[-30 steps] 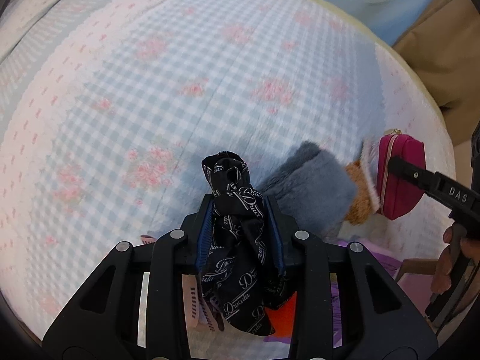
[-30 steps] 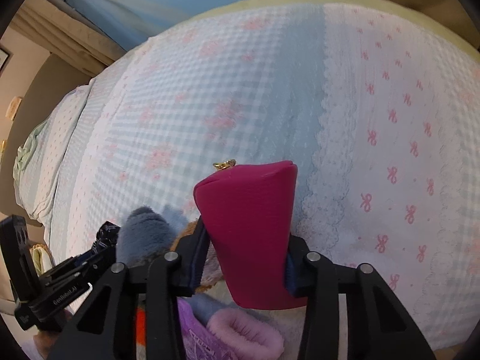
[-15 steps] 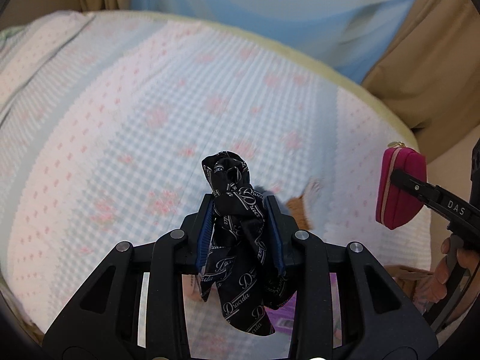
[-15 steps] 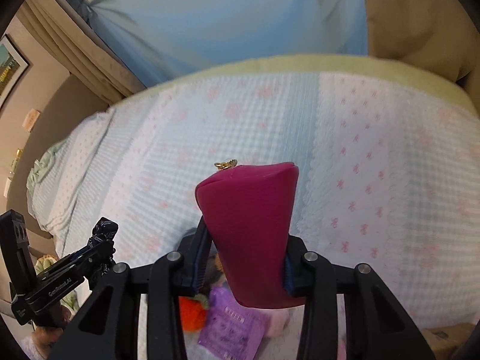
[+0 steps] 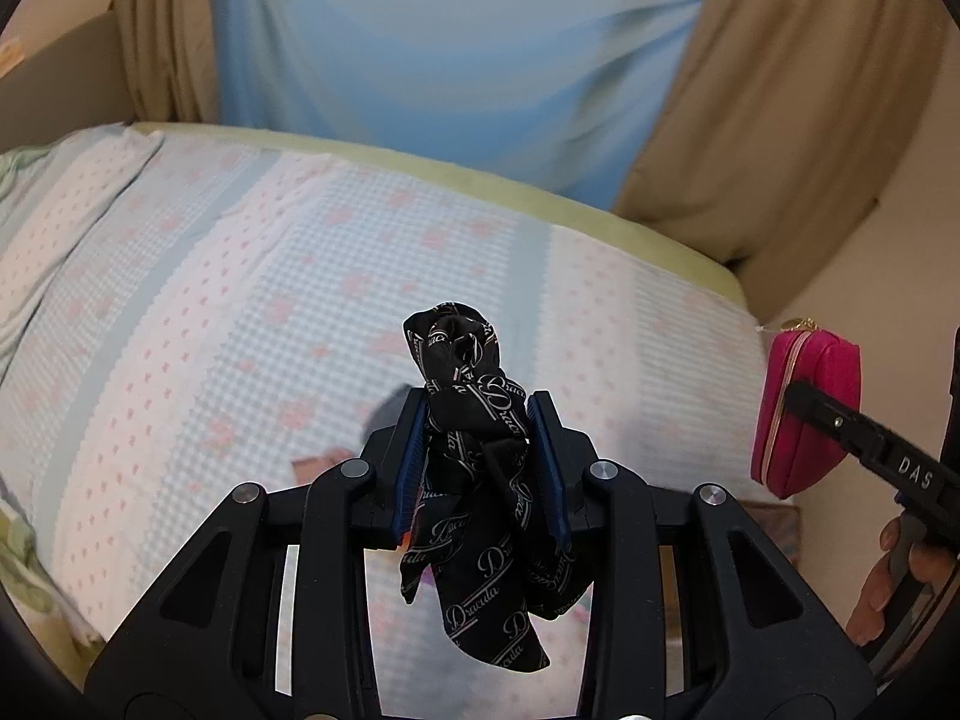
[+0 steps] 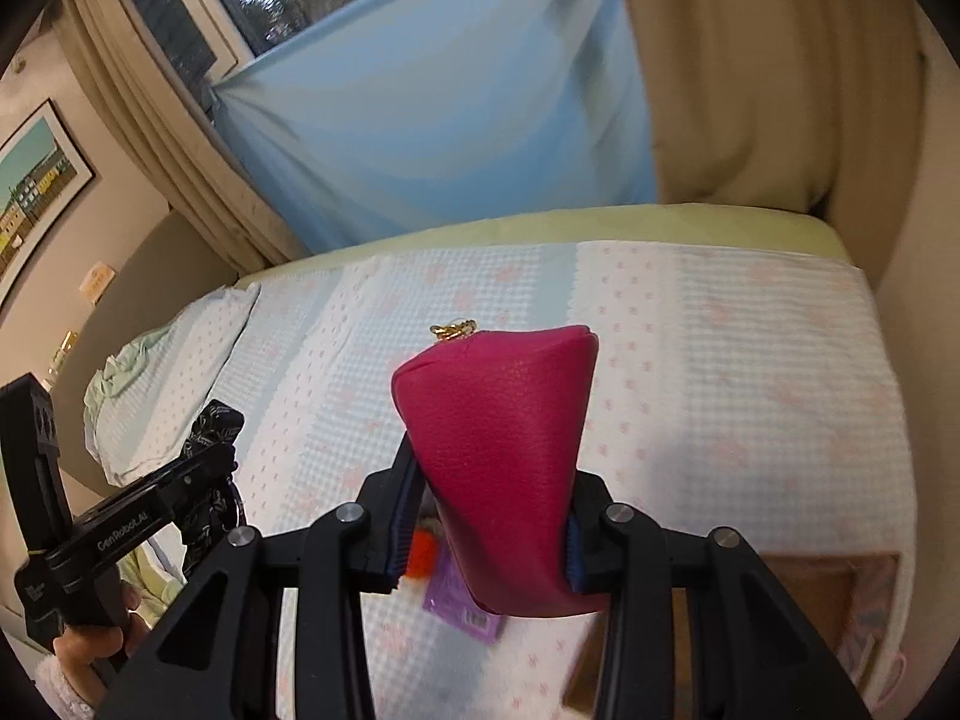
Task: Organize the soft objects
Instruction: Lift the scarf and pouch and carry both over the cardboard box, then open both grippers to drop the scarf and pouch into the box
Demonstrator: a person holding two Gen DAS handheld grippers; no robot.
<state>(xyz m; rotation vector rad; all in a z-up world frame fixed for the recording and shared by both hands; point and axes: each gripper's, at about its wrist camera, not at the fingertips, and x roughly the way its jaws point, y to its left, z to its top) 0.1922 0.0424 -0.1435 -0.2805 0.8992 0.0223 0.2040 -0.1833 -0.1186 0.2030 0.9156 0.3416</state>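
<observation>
My left gripper (image 5: 480,420) is shut on a black scarf (image 5: 474,480) with white lettering, bunched above the fingers and hanging below them, held above the bed (image 5: 240,312). My right gripper (image 6: 489,516) is shut on a magenta zip pouch (image 6: 498,450) with a gold zip pull, also held above the bed (image 6: 720,360). The pouch (image 5: 807,414) and right gripper finger show at the right of the left wrist view. The scarf (image 6: 210,450) and left gripper show at the left of the right wrist view.
The bed has a pale blue and white cover with pink flowers. An orange item (image 6: 420,558) and a purple packet (image 6: 456,600) lie below the pouch. A cardboard box (image 6: 810,600) is at the bed's near right. Blue and beige curtains (image 6: 450,108) hang behind.
Both grippers have risen and tilted up with their loads. The grey plush, brown toy and pink item on the bed have dropped out of view; curtains and window now show.
</observation>
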